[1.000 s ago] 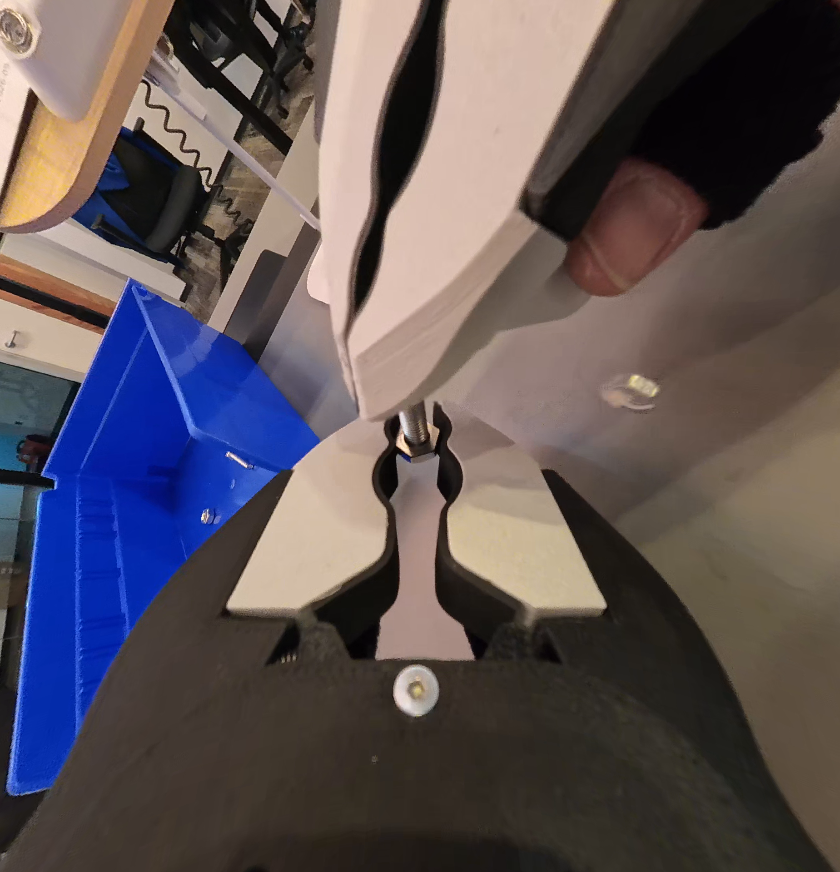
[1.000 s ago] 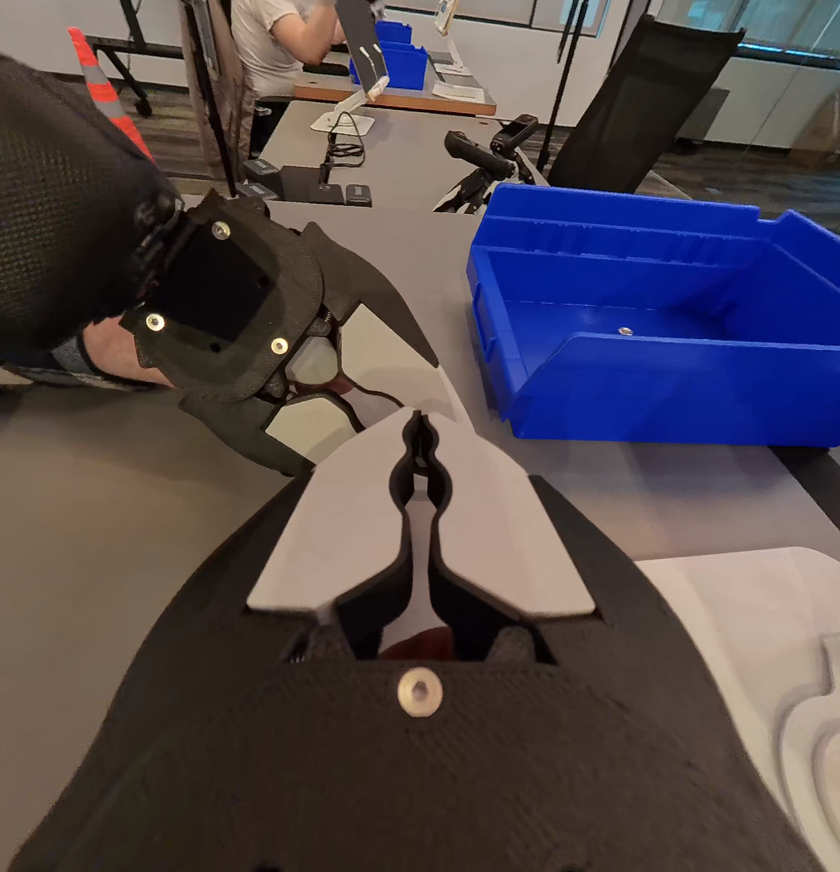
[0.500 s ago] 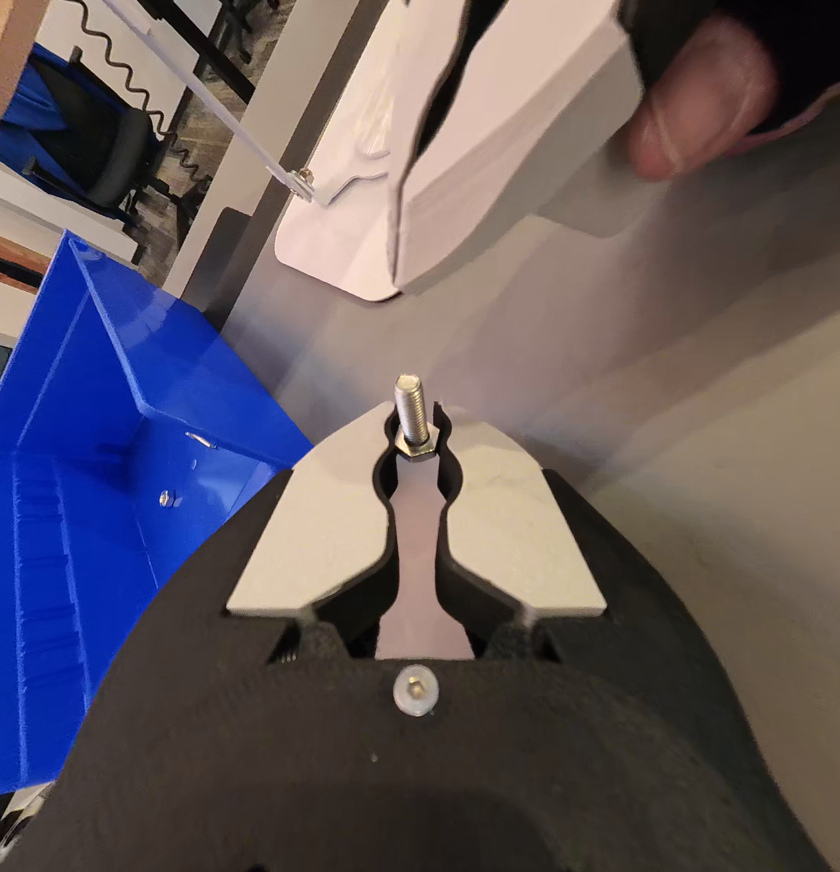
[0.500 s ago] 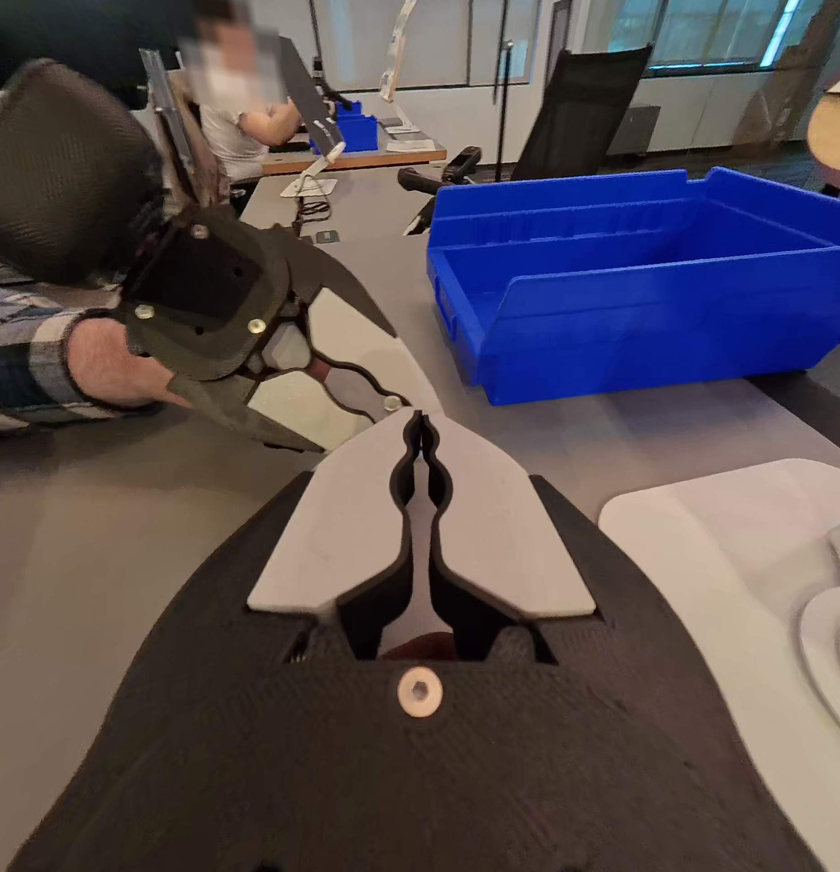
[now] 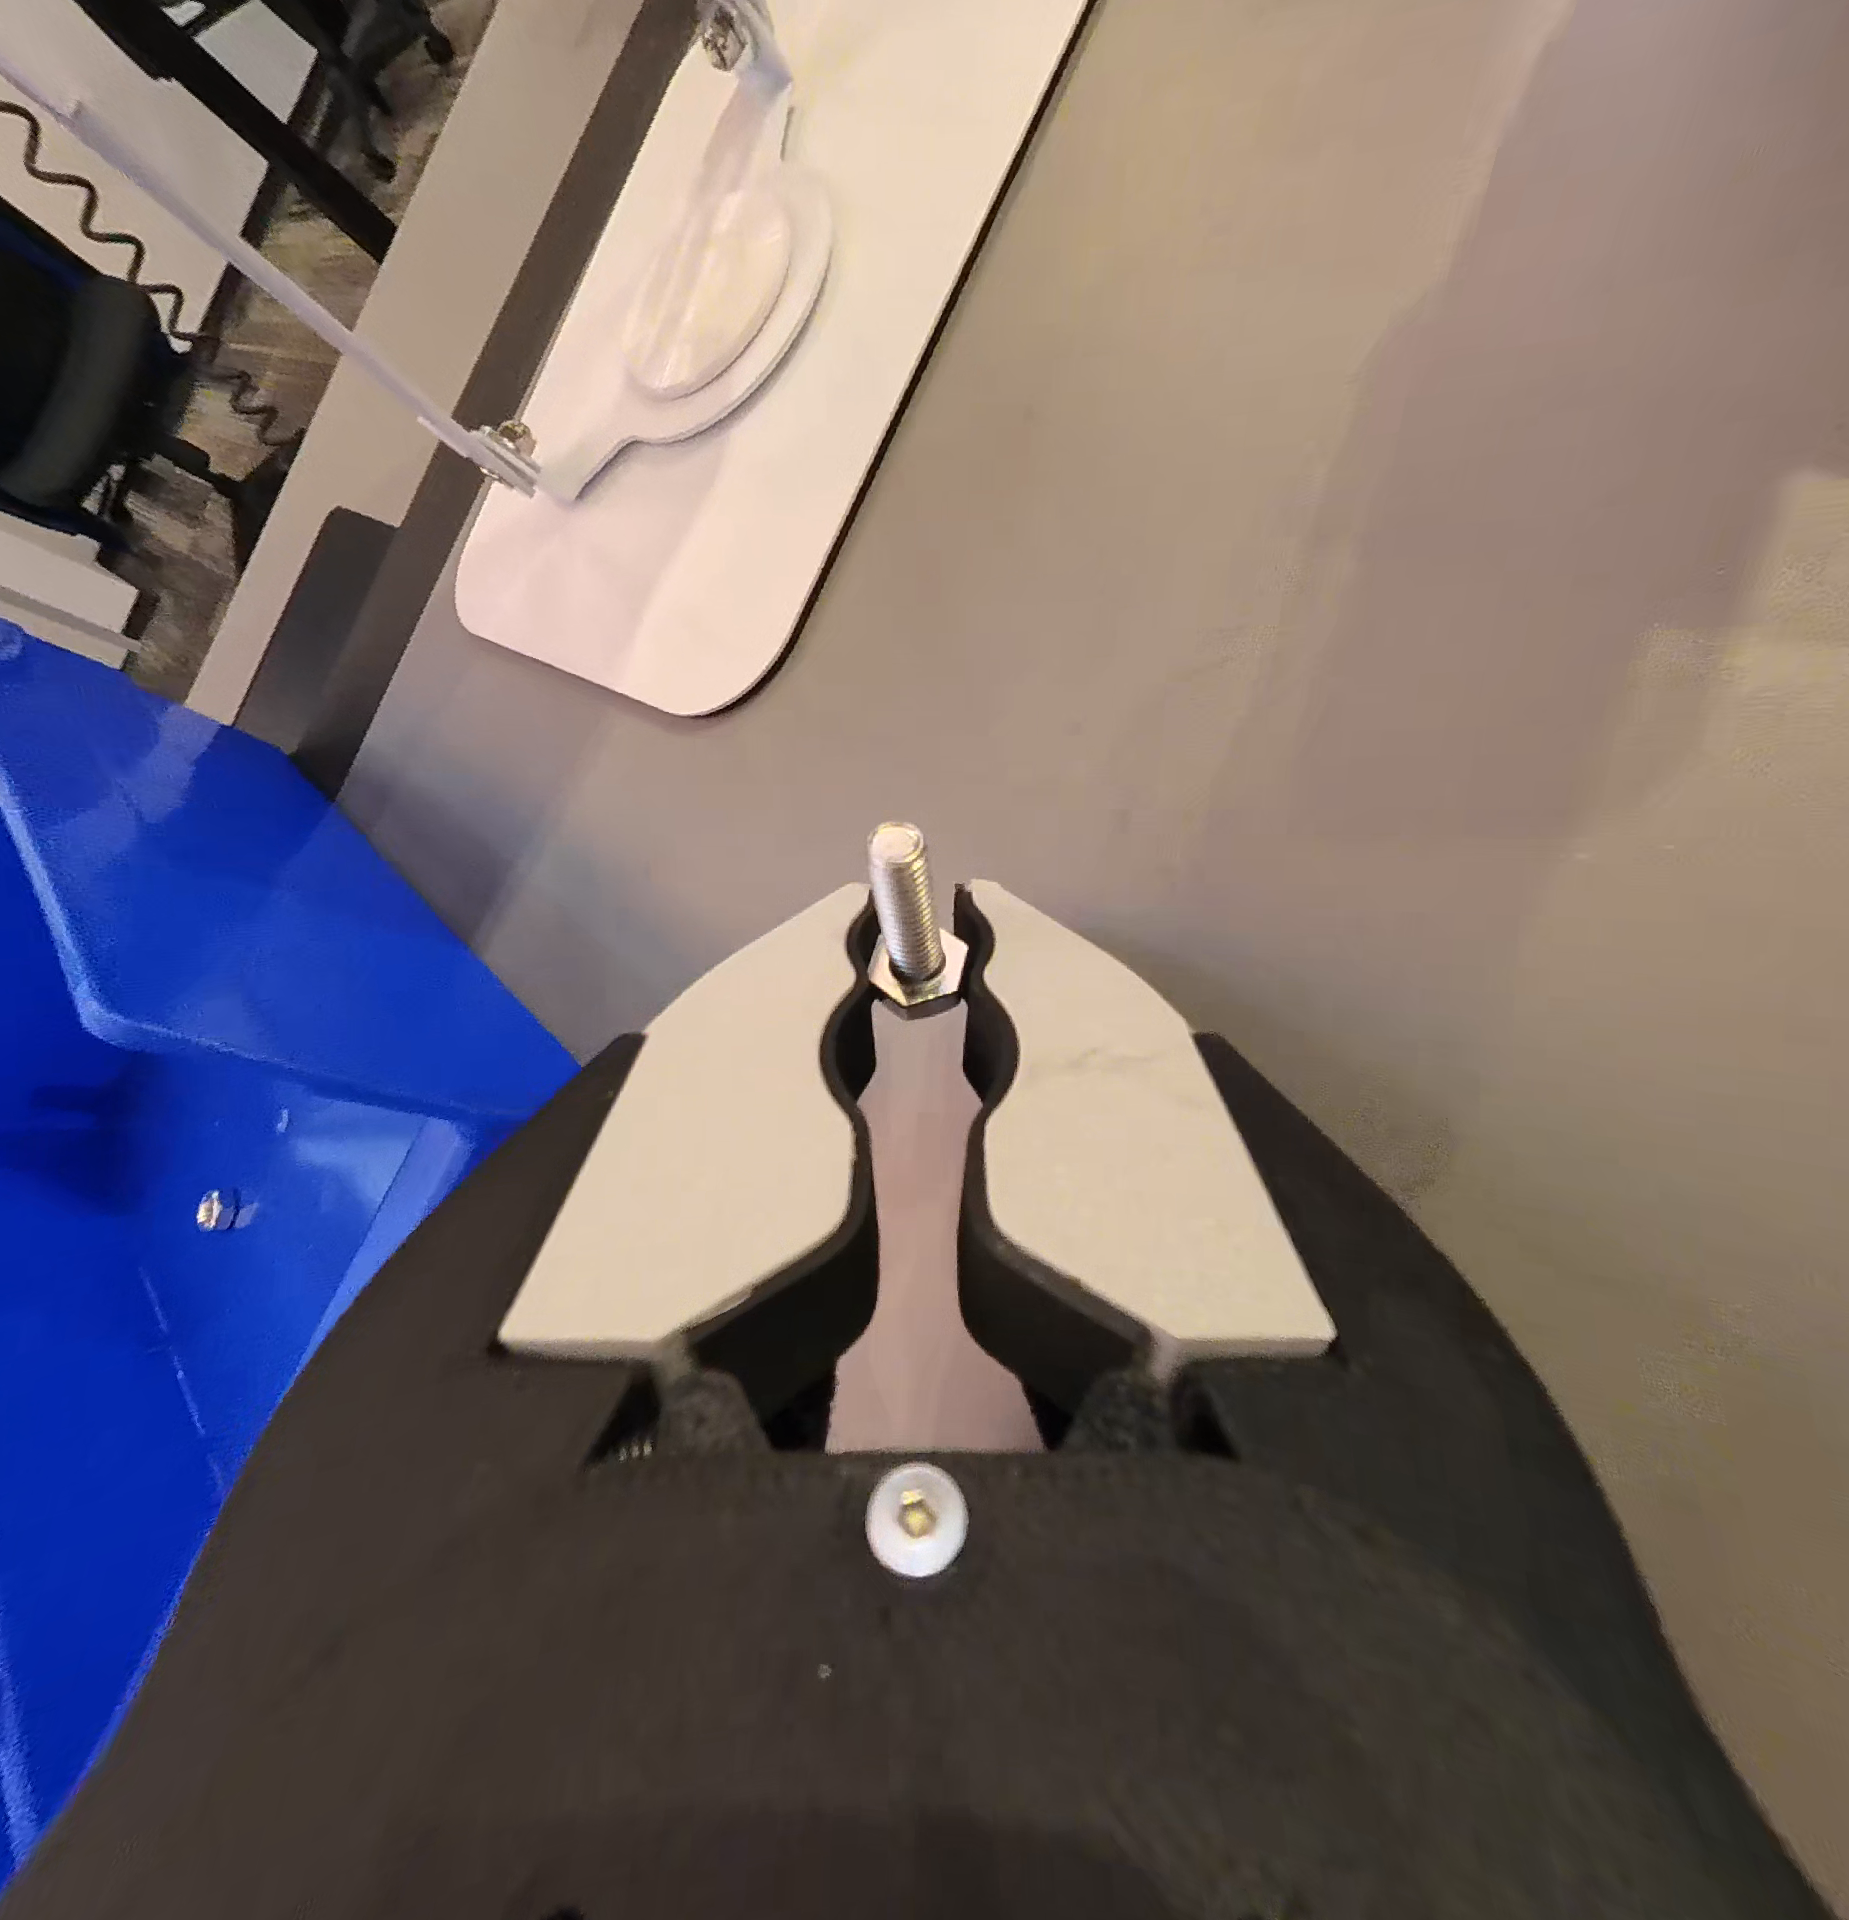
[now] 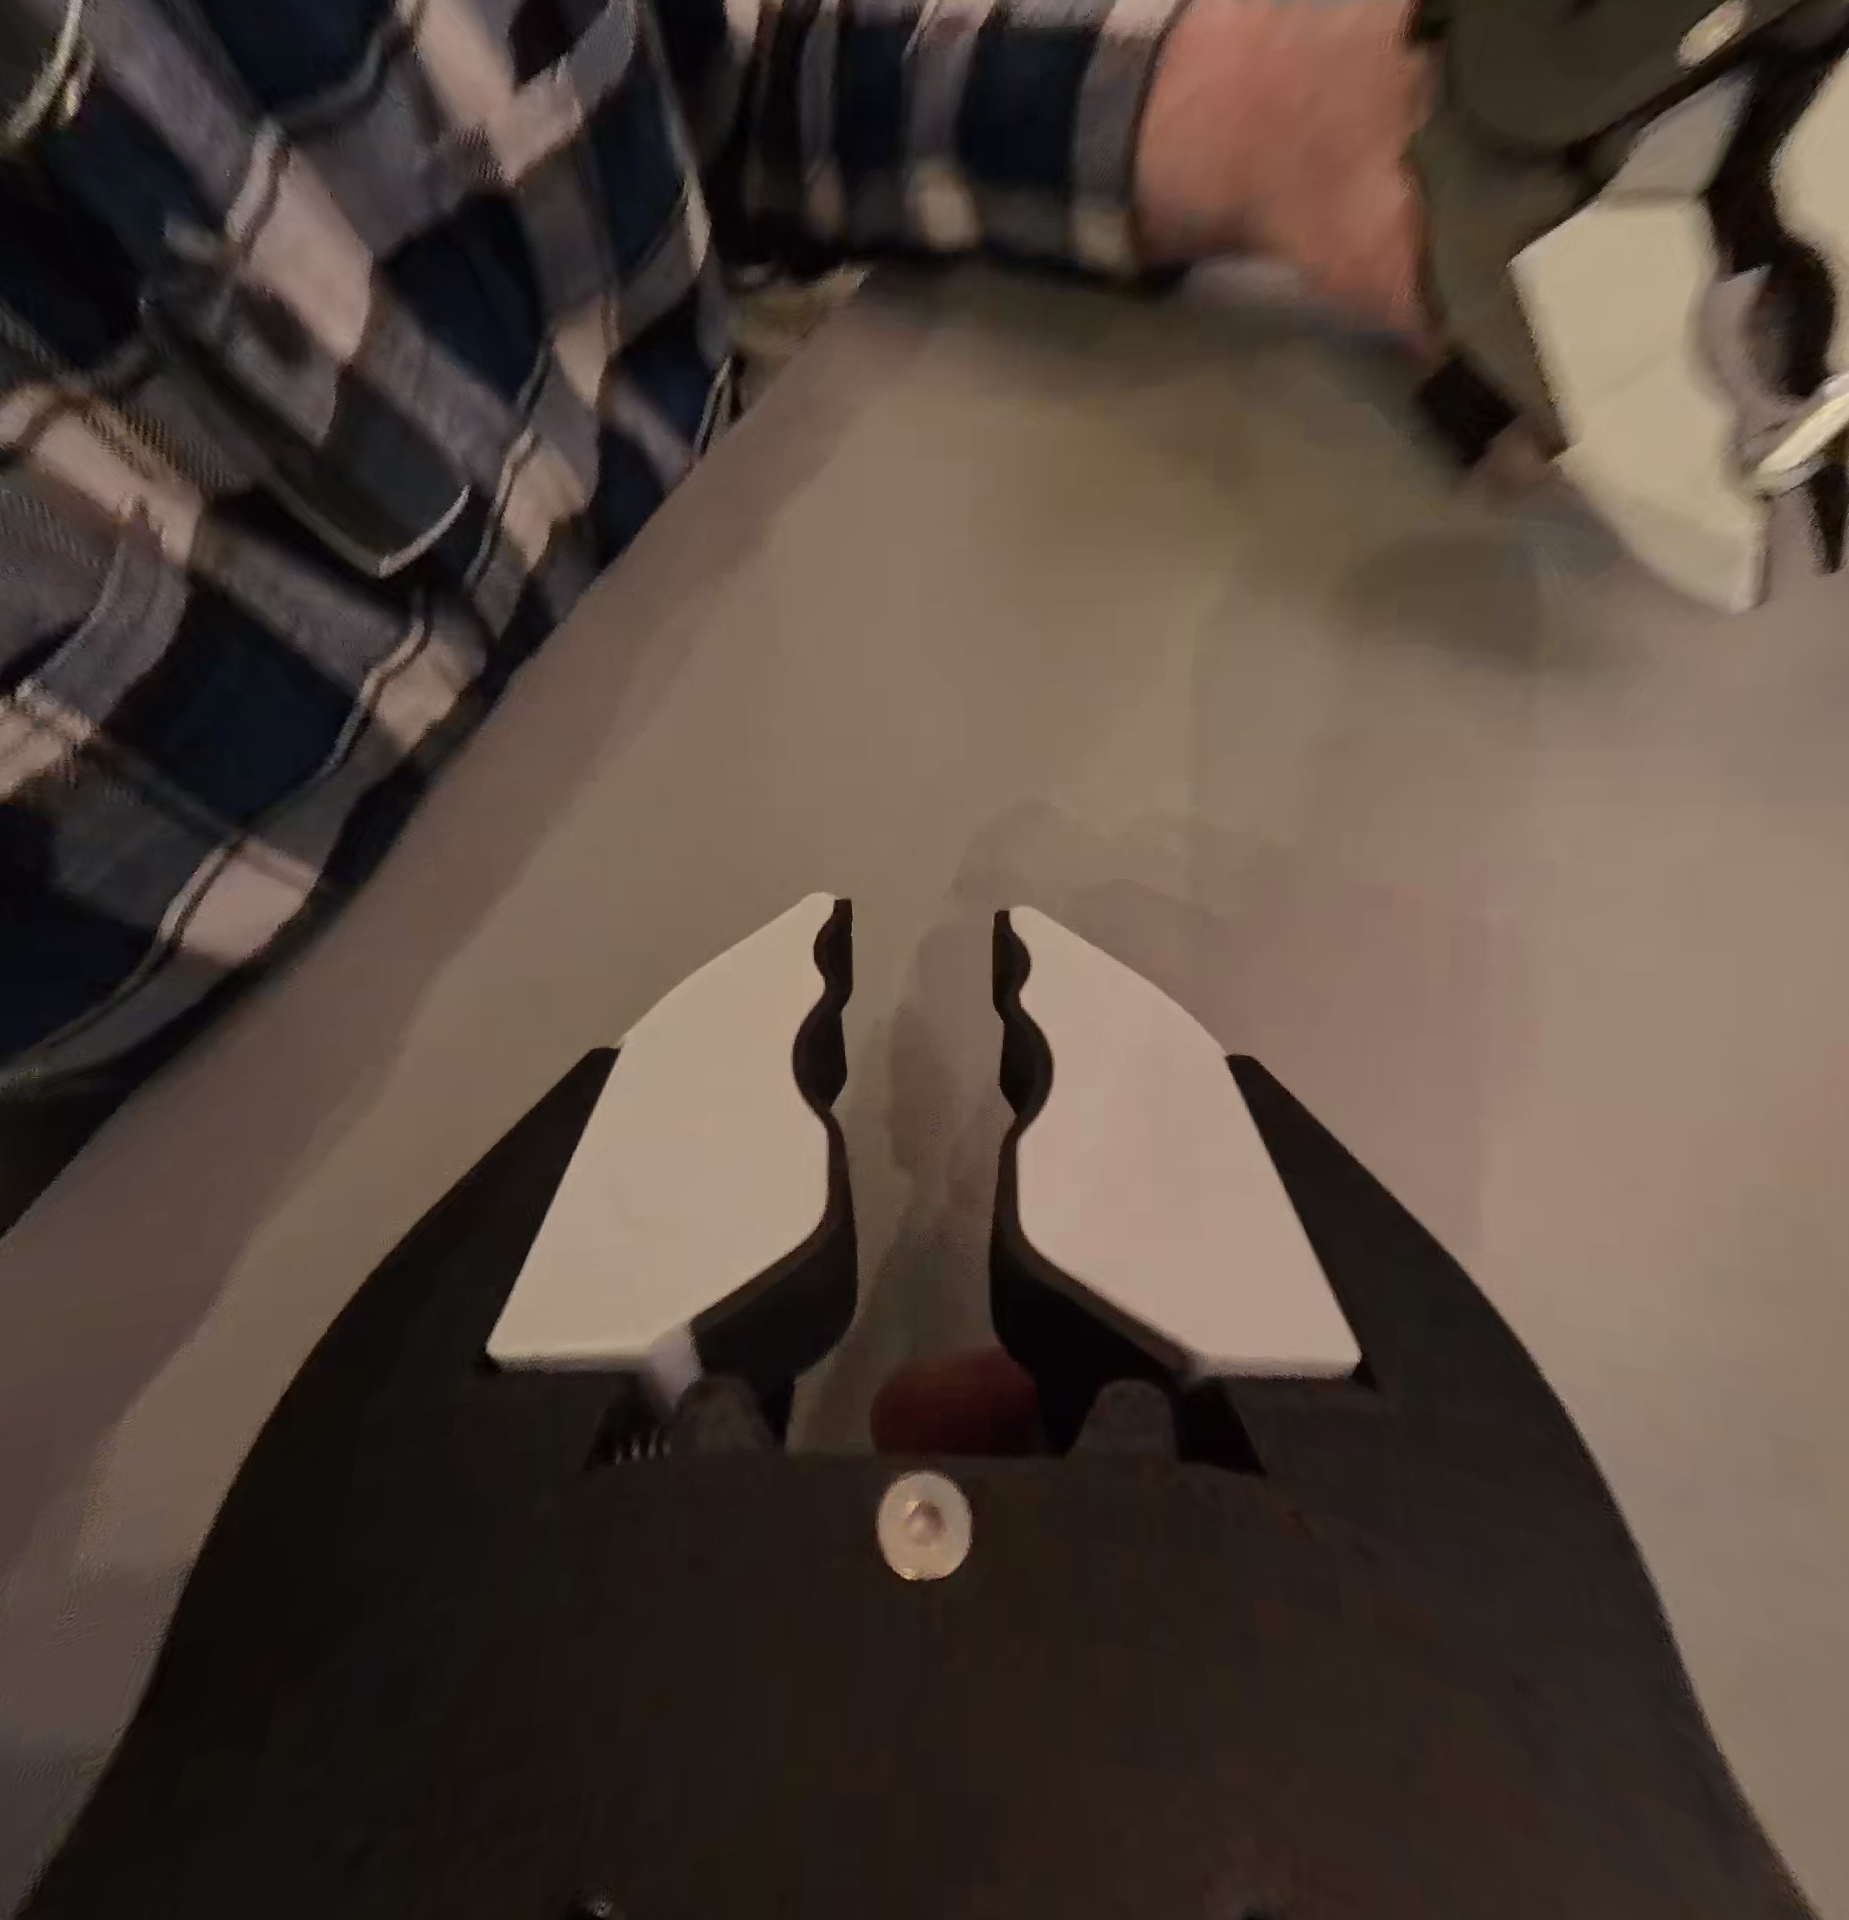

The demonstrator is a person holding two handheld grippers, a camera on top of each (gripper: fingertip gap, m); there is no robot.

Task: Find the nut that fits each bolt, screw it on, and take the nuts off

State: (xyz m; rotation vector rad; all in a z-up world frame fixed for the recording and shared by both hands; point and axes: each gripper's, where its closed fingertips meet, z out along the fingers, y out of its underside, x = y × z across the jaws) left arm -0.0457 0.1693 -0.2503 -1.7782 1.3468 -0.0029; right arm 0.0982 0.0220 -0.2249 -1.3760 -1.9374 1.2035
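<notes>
Left gripper (image 5: 915, 951) clamps a silver threaded steel bolt (image 5: 902, 902) by its hexagonal head; right gripper (image 6: 922, 914) hangs parted and bare over the grey table (image 6: 1211, 623).

Only the left wrist view shows the bolt: one, shank pointing forward past the fingertips, the narrowly parted pads pressing on its head. Beyond lie one glossy blue plastic bin (image 5: 172, 1039) on the left, holding one small silver hex nut (image 5: 213, 1210), and farther off one white rounded board (image 5: 743, 416). Only the right wrist view shows the person's plaid sleeve (image 6: 899, 135) and, blurred at far right, the left gripper with something silver between its fingers.
</notes>
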